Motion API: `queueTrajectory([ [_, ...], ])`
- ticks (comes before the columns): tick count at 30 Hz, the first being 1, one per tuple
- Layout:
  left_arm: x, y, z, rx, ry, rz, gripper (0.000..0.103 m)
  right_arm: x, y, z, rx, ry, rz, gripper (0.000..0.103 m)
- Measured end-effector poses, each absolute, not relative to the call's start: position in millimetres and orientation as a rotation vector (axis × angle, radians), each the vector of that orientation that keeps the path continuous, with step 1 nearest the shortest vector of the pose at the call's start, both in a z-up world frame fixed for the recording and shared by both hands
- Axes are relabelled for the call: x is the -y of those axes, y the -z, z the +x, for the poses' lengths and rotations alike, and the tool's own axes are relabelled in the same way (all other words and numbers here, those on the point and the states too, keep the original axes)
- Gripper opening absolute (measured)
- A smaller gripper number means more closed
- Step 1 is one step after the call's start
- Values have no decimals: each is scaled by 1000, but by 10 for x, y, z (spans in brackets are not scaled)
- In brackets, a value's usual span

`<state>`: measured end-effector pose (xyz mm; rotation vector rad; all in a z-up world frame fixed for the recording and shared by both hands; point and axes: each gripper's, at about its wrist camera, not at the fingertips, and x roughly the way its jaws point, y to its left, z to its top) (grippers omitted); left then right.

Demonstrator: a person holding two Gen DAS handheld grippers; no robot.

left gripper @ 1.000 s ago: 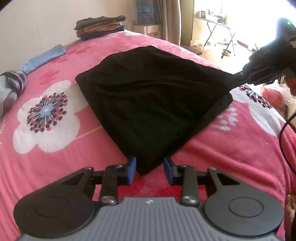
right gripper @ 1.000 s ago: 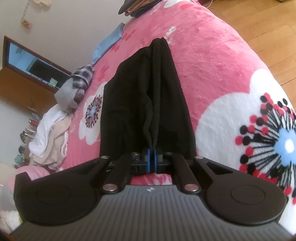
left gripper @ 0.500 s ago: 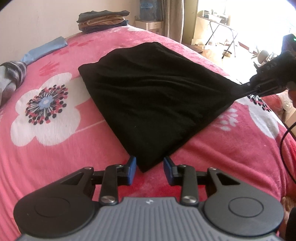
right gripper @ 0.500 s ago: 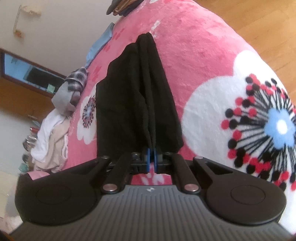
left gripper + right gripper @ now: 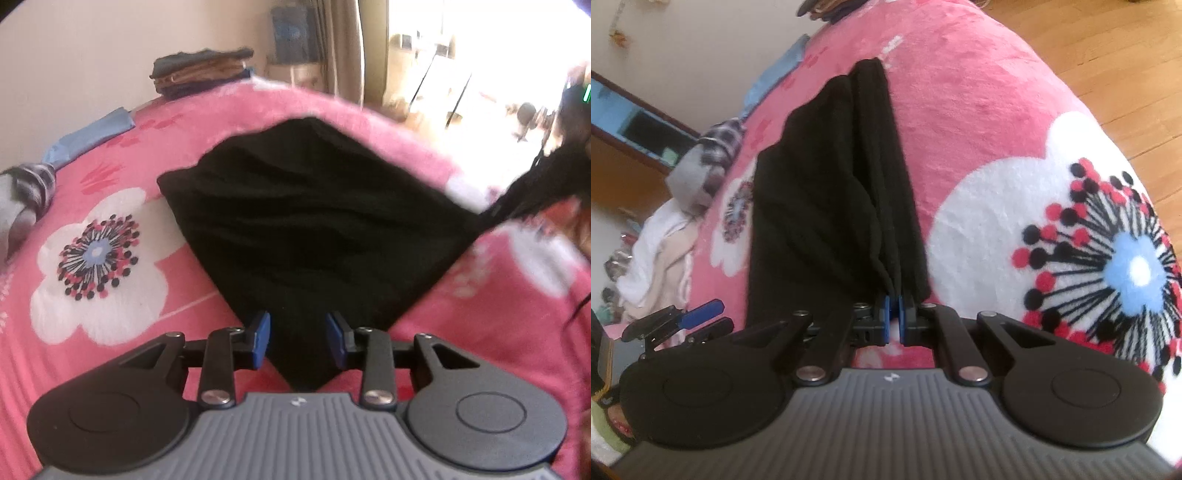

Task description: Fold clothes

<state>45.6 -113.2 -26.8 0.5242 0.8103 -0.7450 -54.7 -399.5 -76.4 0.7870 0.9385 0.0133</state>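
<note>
A black, soft cloth garment (image 5: pixel 314 221) lies spread on a pink fleece blanket with big white flowers (image 5: pixel 110 295) that covers the bed. One corner of the garment is lifted at the right side, where the right gripper (image 5: pixel 894 315) pinches it: its blue pads are pressed together on the gathered folds of black fabric, and the cloth runs away from them in long pleats. The left gripper (image 5: pixel 297 336) has its two blue pads spread apart, one on each side of the near pointed corner of the garment; the pads do not press the cloth. In the right wrist view this left gripper shows at the left edge, close to the garment's side. A stack of folded dark and brown clothes (image 5: pixel 201 72) sits at the far end of the bed, well apart from the garment.
</note>
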Motion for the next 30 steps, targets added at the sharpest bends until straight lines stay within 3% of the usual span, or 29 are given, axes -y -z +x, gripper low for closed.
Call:
queueTrajectory([
  [5, 1135, 402, 410, -827, 731, 560, 37, 4171, 640, -601, -926, 20, 775, 10],
  [9, 1088, 436, 414, -843, 727, 542, 40, 4366, 375, -476, -830, 60, 691, 20],
  [14, 1086, 453, 418, -848, 712, 535, 44, 4380, 274, 113, -720, 6, 639, 21],
  [19, 1075, 453, 420, -852, 698, 526, 51, 4334, 379, 786, -698, -14, 602, 21],
  [24, 1057, 463, 437, -858, 699, 510, 51, 4264, 417, 1209, -704, -5, 513, 21],
  [26, 1056, 465, 439, -856, 701, 510, 52, 4263, 444, 1298, -709, -11, 504, 18],
  [30, 1040, 475, 444, -851, 705, 505, 53, 4216, 475, 1337, -693, -3, 467, 0],
])
